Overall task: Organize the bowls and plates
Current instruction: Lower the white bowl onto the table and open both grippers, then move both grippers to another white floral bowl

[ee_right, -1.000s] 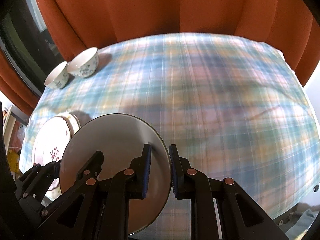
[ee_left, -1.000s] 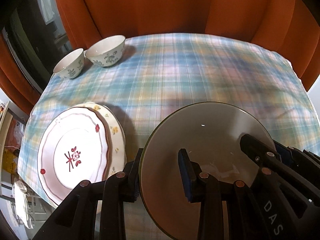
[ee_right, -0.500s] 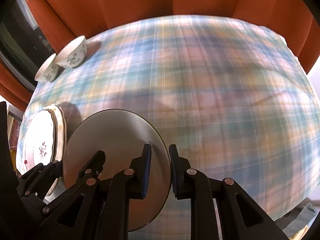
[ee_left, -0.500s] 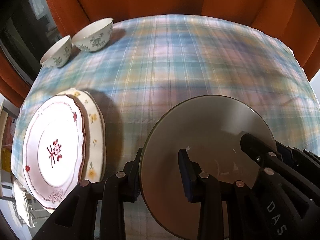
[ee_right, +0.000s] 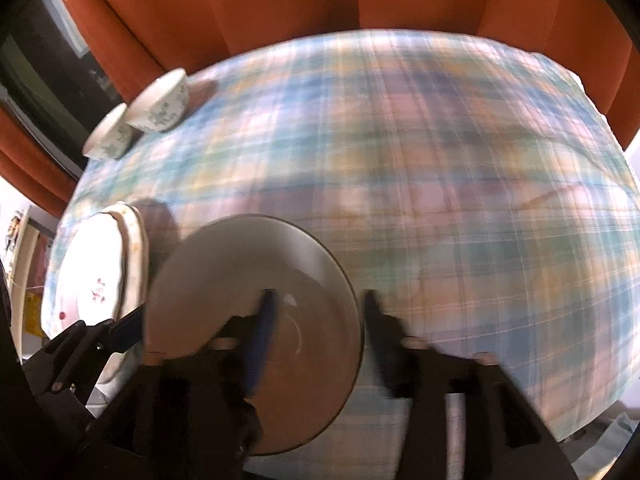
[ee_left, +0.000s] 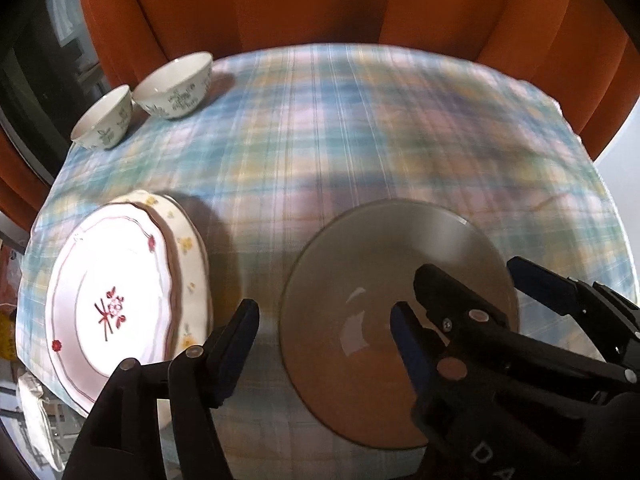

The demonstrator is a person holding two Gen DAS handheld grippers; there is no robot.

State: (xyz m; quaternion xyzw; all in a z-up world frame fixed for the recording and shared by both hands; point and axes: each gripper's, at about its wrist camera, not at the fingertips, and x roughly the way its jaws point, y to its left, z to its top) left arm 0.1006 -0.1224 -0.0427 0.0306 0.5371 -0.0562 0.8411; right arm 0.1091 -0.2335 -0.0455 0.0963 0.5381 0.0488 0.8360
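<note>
One grey plate (ee_left: 384,280), stiff, glazed-slippery, breakable, best taken by its rim; both hand-held grippers, left (ee_left: 324,330) and right (ee_right: 318,312), just opened, holding nothing.

Pastel plaid tablecloth (ee_left: 360,152) in blue, pink and yellow covering the table, orange curtain (ee_left: 320,4) hanging in folds close behind its far edge, dark window (ee_left: 44,64) at the left, white cloth (ee_left: 34,420) lying below the table's near left corner
</note>
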